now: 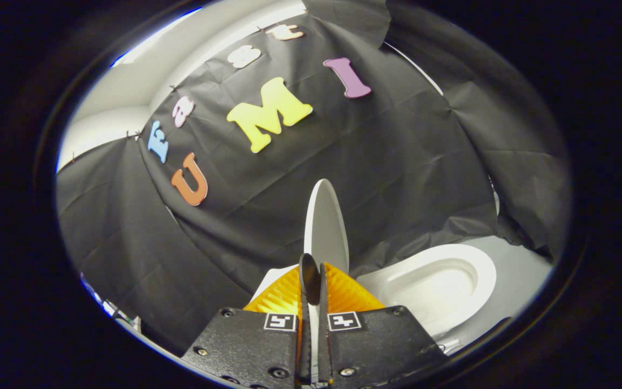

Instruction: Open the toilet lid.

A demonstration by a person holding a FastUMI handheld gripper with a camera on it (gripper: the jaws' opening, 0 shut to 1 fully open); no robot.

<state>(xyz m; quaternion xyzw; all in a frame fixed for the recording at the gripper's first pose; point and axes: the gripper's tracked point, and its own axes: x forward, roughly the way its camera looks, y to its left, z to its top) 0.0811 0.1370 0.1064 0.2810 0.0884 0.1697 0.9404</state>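
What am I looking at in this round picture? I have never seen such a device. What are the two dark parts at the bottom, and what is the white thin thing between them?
The picture comes from a small fisheye camera that rides on hand-held tongs and looks forward along their two fingers. A person carries this tool; there is no robot arm. The two dark blocks at the bottom are the tool's body, and its fingers are closed on the edge of a white toilet lid. You see the lid edge-on, raised upright. Beside the fingers, lower down, lies the open white toilet bowl with its seat. Behind everything hangs the black cloth wall of the booth.
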